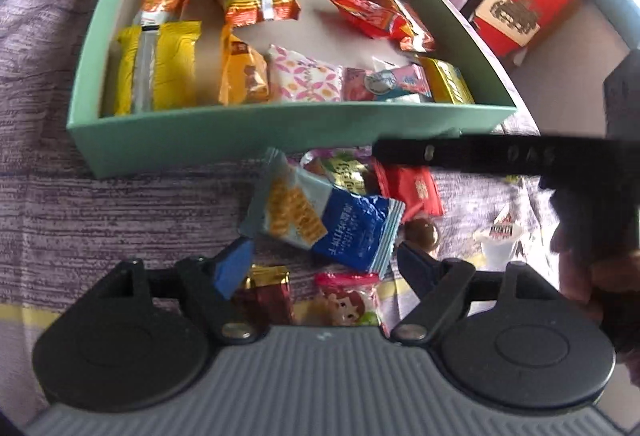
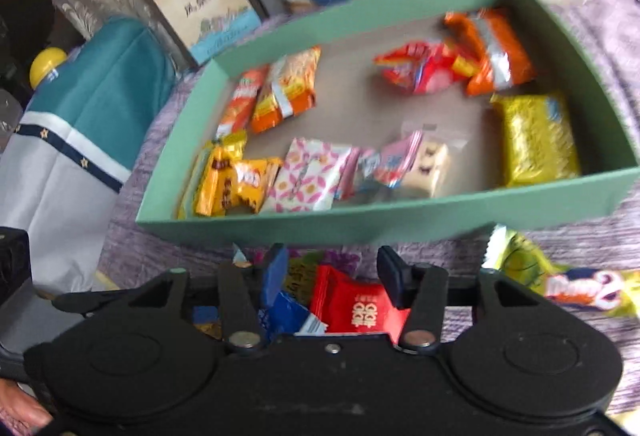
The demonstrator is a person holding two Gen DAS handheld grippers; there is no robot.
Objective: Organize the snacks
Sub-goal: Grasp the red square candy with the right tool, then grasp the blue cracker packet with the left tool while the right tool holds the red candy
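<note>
I've got both grippers low over the loose pile on the purple woven cloth, just in front of the shallow mint-green cardboard box. My left gripper stands wide, nothing pinched; the blue-and-white crinkled biscuit packet lies just ahead of its tips, not between the pads. My right gripper is parted about halfway, and the small red foil packet with white characters sits between its fingers, but I can't see the pads pressing on it, so I'm calling it loose. The box already carries roughly 10 wrappers, yellow, orange, pink, red.

Risks from here, as I judge them: the 2 grippers are crowded over the same heap, so they could knock together. The foil is slick and overlapped, so closing now may drag a neighbour or squirt the red packet sideways. The box's near wall is close; a low carry could clip it.
</note>
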